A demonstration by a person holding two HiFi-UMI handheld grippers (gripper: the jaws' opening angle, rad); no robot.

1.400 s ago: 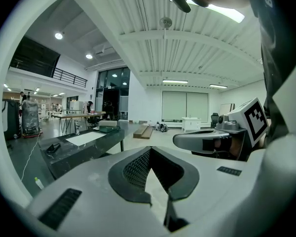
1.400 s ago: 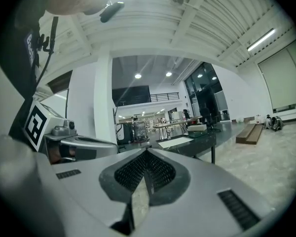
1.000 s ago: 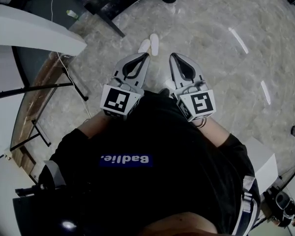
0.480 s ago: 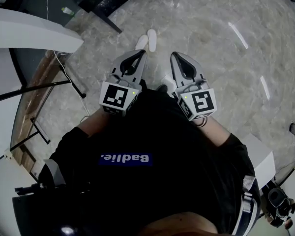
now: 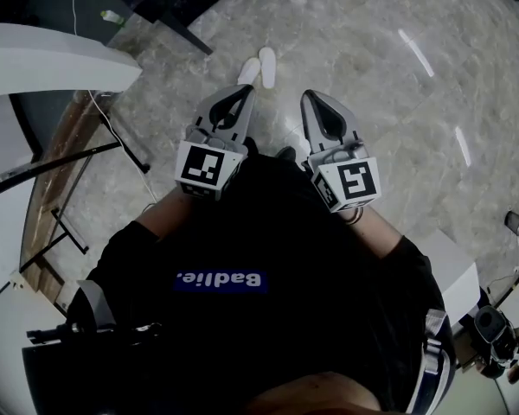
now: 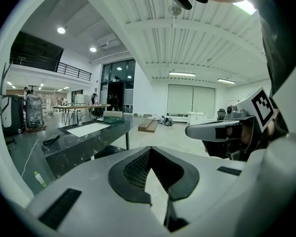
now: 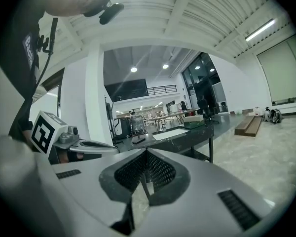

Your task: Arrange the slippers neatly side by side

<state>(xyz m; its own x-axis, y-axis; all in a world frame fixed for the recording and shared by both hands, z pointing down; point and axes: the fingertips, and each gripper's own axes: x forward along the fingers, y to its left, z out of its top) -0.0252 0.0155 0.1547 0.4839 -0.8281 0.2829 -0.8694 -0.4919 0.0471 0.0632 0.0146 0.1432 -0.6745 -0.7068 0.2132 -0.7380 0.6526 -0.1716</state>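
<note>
Two white slippers [image 5: 248,70] [image 5: 267,66] lie close together on the marble floor, toes pointing away, near the top middle of the head view. My left gripper [image 5: 245,91] hangs shut just short of the left slipper, well above the floor, with nothing in it. The right gripper [image 5: 315,97] is level with it to the right, also shut and empty. In the left gripper view the jaws [image 6: 150,149] meet at a point, and the right gripper [image 6: 209,131] shows alongside. The right gripper view shows its own closed jaws [image 7: 147,151]. The slippers are hidden in both gripper views.
A black table [image 5: 177,11] stands beyond the slippers at upper left. A white counter [image 5: 52,63] and a black-legged stand [image 5: 121,150] with a cable line the left side. A small cup [image 5: 512,222] sits on the floor at far right, near a white box [image 5: 454,275].
Both grippers have shifted a little forward and lower, the left one drifting leftward. The slippers sit slightly higher in the head view. Both pairs of jaws stay shut.
</note>
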